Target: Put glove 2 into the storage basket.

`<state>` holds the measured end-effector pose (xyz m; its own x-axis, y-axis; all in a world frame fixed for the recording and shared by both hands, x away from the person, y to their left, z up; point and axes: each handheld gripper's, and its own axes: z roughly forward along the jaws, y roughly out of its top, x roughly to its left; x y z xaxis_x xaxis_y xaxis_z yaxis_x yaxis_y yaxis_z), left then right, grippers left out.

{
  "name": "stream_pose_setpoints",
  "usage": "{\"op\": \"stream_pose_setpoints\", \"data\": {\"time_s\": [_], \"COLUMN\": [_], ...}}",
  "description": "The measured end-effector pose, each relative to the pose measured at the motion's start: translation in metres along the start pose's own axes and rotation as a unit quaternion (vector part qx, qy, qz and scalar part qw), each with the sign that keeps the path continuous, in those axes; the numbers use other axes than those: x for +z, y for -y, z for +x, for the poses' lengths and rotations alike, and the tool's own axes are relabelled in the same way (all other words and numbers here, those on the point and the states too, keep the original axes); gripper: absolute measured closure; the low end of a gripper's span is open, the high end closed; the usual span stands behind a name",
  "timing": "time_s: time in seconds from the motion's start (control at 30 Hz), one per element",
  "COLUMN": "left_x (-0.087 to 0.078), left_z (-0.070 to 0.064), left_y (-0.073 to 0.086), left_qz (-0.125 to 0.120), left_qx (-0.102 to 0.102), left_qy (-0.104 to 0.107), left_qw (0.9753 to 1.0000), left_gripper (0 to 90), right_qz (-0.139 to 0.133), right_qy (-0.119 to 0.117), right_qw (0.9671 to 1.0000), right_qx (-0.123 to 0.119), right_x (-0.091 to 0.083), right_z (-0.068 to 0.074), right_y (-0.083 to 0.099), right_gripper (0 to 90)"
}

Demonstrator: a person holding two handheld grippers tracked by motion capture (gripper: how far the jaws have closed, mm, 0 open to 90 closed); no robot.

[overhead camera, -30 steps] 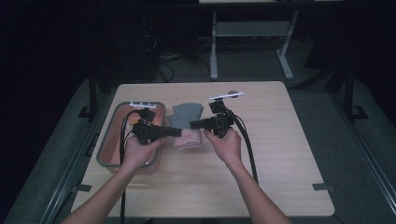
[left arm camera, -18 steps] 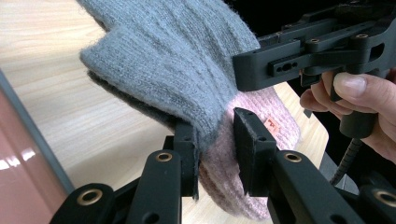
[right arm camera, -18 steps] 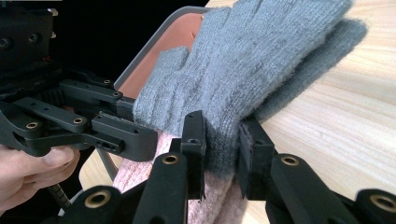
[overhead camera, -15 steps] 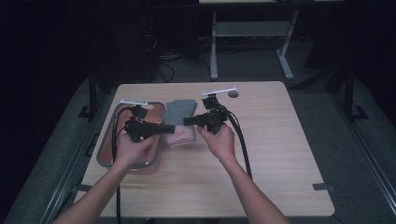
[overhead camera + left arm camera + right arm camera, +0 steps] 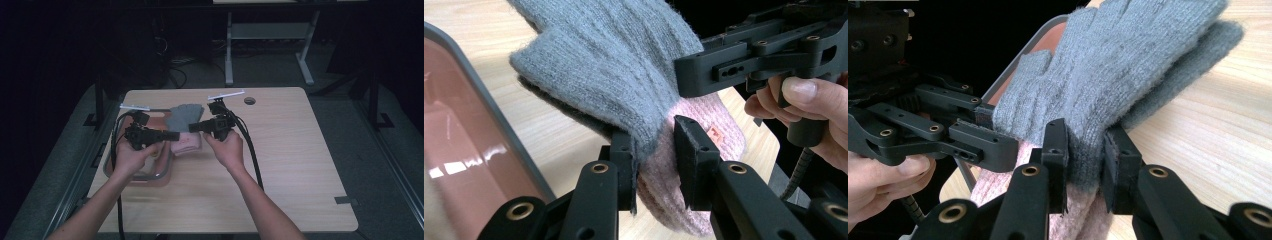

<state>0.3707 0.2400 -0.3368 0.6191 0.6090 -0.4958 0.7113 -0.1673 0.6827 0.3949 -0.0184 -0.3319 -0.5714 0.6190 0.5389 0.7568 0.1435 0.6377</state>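
Wooden table [image 5: 280, 165], dark room: both grippers (left gripper [image 5: 172, 135], right gripper [image 5: 196, 127]) clamp a grey-and-pink glove [image 5: 184, 125] beside a tray [image 5: 165, 172], its grey fingertips pointing away from the person.

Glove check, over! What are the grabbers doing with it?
Both grippers, left and right, shut on the gloves. Gloves lifted, beside the tray. Nothing in the way.

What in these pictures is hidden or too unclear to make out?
- Glove: in the left gripper view, its fingertips run off the top edge; in the high view it is too small to count layers.
- Small tag on the pink cuff: too blurred to read.
- Tray: in the high view, the person's left hand and left gripper cover its inside.
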Motion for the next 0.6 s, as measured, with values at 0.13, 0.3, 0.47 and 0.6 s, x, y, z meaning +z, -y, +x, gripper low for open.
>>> {"op": "stream_pose_setpoints", "data": {"time_s": [0.13, 0.3, 0.47, 0.6], "left_x": [-0.006, -0.014, -0.020, -0.026], "left_z": [0.005, 0.011, 0.016, 0.019], "left_y": [0.000, 0.001, 0.001, 0.000], "left_qz": [-0.002, -0.006, 0.002, 0.002], "left_qx": [-0.002, -0.006, -0.005, -0.004], "left_qy": [0.000, -0.002, -0.005, -0.008], "left_qw": [1.0000, 1.0000, 1.0000, 1.0000], "left_gripper": [71.4, 71.4, 71.4, 71.4], "right_qz": [0.001, 0.000, 0.000, -0.002], "right_qy": [-0.001, -0.009, -0.018, -0.021], "right_qw": [1.0000, 0.9999, 0.9998, 0.9998], "right_qx": [-0.003, -0.007, -0.001, -0.006], "right_x": [0.005, 0.013, 0.021, 0.026], "right_z": [0.004, 0.008, 0.011, 0.013], "right_y": [-0.003, -0.007, -0.008, -0.010], "right_gripper": [74.7, 74.7, 74.7, 74.7]}}
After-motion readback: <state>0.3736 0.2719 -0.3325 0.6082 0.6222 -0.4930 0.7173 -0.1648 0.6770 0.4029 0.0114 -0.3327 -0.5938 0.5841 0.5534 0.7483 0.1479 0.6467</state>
